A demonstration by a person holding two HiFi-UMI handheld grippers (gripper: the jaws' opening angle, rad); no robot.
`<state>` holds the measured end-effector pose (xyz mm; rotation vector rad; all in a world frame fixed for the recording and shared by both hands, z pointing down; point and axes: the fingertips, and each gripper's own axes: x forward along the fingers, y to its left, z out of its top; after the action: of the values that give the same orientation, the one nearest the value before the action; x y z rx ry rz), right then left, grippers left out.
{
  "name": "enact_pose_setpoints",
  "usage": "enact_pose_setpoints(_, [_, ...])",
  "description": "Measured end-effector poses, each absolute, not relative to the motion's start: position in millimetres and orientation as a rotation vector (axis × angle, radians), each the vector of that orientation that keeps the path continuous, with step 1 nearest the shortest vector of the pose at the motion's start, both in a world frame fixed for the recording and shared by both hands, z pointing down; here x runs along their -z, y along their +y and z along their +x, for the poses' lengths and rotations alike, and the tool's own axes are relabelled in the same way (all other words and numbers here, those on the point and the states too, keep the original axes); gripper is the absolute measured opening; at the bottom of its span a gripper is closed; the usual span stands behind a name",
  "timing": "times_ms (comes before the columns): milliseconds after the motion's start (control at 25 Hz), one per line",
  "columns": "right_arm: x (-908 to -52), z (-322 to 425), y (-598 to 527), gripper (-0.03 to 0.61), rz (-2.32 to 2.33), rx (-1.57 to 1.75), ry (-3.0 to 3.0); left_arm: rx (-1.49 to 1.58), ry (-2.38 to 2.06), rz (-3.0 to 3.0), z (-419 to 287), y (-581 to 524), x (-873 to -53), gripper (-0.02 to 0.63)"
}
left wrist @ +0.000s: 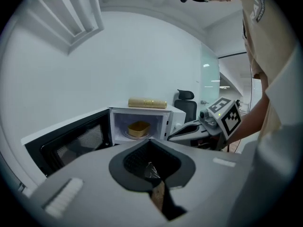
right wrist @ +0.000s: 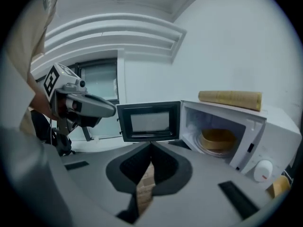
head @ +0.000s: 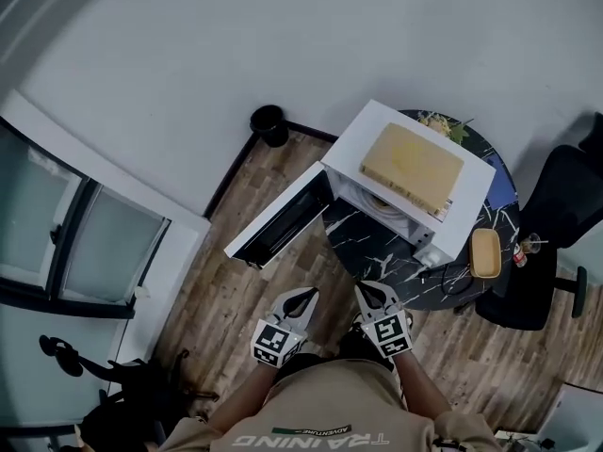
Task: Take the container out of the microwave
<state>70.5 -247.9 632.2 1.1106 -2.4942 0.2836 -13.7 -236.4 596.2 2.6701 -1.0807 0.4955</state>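
The white microwave (head: 443, 205) stands on a round black marble table (head: 377, 252) with its door (head: 278, 219) swung wide open to the left. A yellow container (left wrist: 138, 128) (right wrist: 218, 138) rests on the turntable inside. My left gripper (head: 306, 294) (left wrist: 150, 142) and right gripper (head: 369, 288) (right wrist: 151, 144) hover side by side in front of the table, short of the microwave's opening. Both are shut with nothing in them. The right gripper (left wrist: 173, 136) shows in the left gripper view, and the left gripper (right wrist: 112, 110) shows in the right gripper view.
A flat yellow box (head: 412, 168) lies on top of the microwave. A second yellow container (head: 485, 252) and a cable sit at the table's right side. A black office chair (head: 556, 215) stands to the right, and a black bin (head: 269, 123) stands by the wall.
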Motion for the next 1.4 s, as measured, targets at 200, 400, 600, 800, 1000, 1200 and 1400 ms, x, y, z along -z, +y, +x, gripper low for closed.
enact_pose_setpoints(200, [-640,74,-272,0.009,1.090,-0.318,-2.494,-0.526,-1.126,2.644,-15,-258,-597,0.008])
enact_pose_setpoints(400, [-648,86,-287,0.009,1.116,-0.332,-2.452,-0.532,-1.084,2.636,-12,-272,-605,0.008])
enact_pose_setpoints(600, [-651,94,-308,0.009,1.212,-0.334,-2.389,-0.520,-1.070,2.690,-21,-297,-604,0.008])
enact_pose_setpoints(800, [-630,92,-322,0.009,1.335,-0.314,-2.322,-0.477,-1.001,2.799,-25,-322,-593,0.008])
enact_pose_setpoints(1000, [-624,85,-346,0.009,1.447,-0.300,-2.242,-0.453,-0.881,2.891,-28,-355,-587,0.008])
enact_pose_setpoints(1200, [-625,87,-372,0.010,1.510,-0.317,-2.174,-0.421,-0.780,2.909,-29,-372,-589,0.008])
enact_pose_setpoints(1400, [-635,101,-396,0.011,1.501,-0.298,-2.111,-0.395,-0.764,2.891,-25,-376,-591,0.008])
